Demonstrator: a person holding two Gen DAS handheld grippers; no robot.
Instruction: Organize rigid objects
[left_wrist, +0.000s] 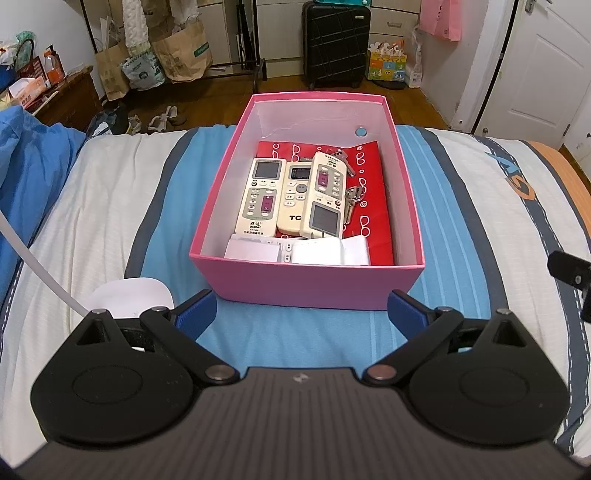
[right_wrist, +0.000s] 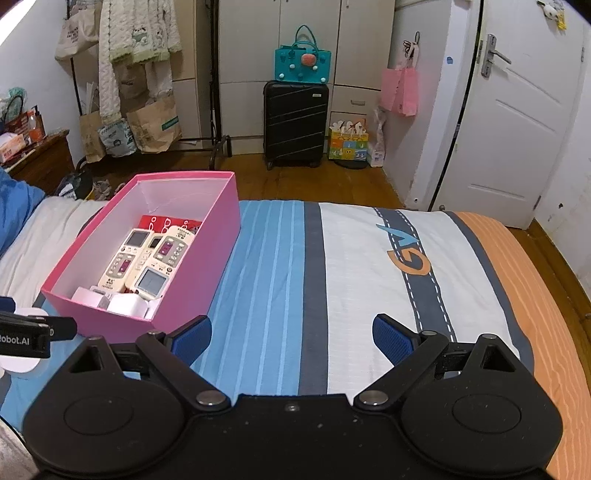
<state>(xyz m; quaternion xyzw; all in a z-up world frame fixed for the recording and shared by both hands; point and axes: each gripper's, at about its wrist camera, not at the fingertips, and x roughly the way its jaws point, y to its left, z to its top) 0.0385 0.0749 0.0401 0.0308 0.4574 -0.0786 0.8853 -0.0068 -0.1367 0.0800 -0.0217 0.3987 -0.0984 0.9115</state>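
Observation:
A pink box (left_wrist: 306, 284) stands open on the striped bedspread (left_wrist: 110, 221). Inside lie three cream remote controls (left_wrist: 291, 195) side by side on a red booklet (left_wrist: 373, 206), a bunch of keys (left_wrist: 352, 195) to their right, and white chargers (left_wrist: 295, 253) along the near wall. My left gripper (left_wrist: 302, 314) hovers open just in front of the box, nothing between its blue pads. In the right wrist view the same pink box (right_wrist: 192, 273) sits to the left. My right gripper (right_wrist: 291, 338) is open over bare bedspread, to the right of the box.
A white round object (left_wrist: 129, 295) with a white cable lies on the bed left of my left gripper. A blue duvet (left_wrist: 29, 166) is bunched at the far left. Beyond the bed's far edge are a black suitcase (right_wrist: 295, 125), paper bags and a white door (right_wrist: 517, 129).

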